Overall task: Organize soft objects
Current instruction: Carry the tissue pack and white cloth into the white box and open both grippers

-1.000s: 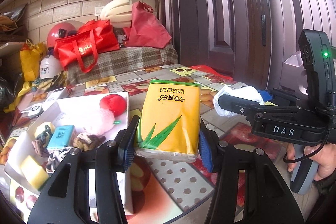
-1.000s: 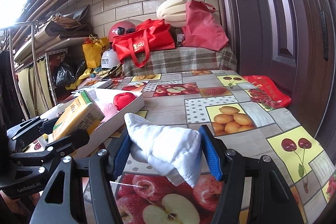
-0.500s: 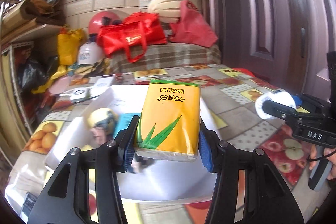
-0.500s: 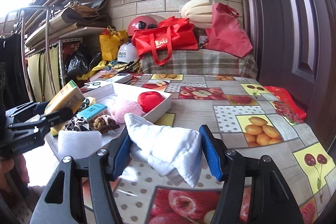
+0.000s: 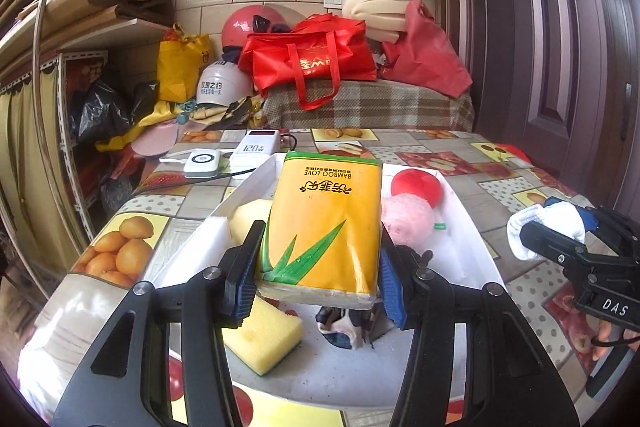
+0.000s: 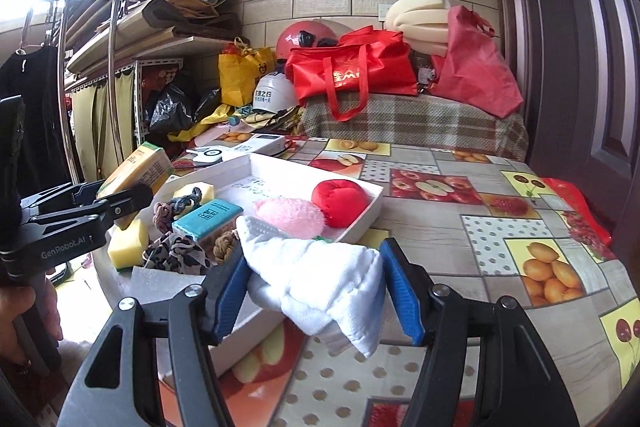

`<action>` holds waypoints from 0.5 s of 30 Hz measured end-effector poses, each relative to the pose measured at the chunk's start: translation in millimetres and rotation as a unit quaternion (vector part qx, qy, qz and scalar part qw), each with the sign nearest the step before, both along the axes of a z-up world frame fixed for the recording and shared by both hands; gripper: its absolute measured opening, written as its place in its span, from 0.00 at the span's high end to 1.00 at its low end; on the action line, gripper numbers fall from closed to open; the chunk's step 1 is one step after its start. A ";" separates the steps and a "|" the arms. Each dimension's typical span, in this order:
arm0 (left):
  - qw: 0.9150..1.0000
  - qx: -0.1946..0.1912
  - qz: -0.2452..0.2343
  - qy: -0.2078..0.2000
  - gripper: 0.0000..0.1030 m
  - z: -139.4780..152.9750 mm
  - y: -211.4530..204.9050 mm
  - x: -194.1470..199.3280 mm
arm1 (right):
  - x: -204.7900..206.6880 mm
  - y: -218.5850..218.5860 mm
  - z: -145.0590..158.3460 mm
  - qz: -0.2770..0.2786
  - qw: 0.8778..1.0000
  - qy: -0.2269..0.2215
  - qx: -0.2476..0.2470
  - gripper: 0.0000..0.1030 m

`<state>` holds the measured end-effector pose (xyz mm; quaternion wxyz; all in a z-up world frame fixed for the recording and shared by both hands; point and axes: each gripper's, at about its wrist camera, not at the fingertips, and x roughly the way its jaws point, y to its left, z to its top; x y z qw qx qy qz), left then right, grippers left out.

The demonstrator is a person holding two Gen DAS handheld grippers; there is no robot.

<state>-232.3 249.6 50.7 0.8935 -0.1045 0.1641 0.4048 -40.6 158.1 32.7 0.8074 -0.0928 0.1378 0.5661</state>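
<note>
Holding item one, the left hand-held gripper [image 5: 320,267] has its blue pads pressed on both long sides of a yellow tissue pack [image 5: 324,223], carried above the white tray [image 5: 464,219] and over its near half; item two, the right hand-held gripper [image 6: 316,291], is closed on a bunched white towel [image 6: 320,275] just off the tray's near right corner, over the fruit-print worktop [image 6: 500,227]. Tray contents: red plush ball [image 6: 340,197] at the far end, pink puff [image 6: 290,213] beside it, teal packet [image 6: 208,217], leopard-print scrunchie [image 6: 176,255], yellow sponge [image 5: 260,339] at the near end. Risks, as judged: the tray is already crowded, so either item may land on the scrunchie or sponge and tip over the low rim; the towel's loose tail hangs below the pads and could snag that rim; both grippers converging on one tray could collide. Legible writing: "BAMBOO LOVE" plus Chinese characters on the pack; "GenRobot.AI" on the left gripper; "DAS" on the right; "120" on a white power bank [image 5: 256,147] beyond the tray; the teal packet's print is too small to read.
</note>
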 end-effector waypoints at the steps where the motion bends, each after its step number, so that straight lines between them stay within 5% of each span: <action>1: 1.000 -0.003 0.003 -0.001 0.50 0.2 3.4 0.4 | -1.9 4.3 0.1 0.004 1.000 0.000 -0.002 0.38; 9: 0.997 -0.059 0.023 -0.031 0.50 -2.5 32.7 -9.8 | -11.0 35.2 1.8 0.025 0.999 -0.018 -0.012 0.37; 15: 0.998 -0.056 0.035 -0.020 0.50 -1.5 38.3 -3.9 | -10.1 54.8 3.8 0.034 0.999 -0.013 -0.013 0.37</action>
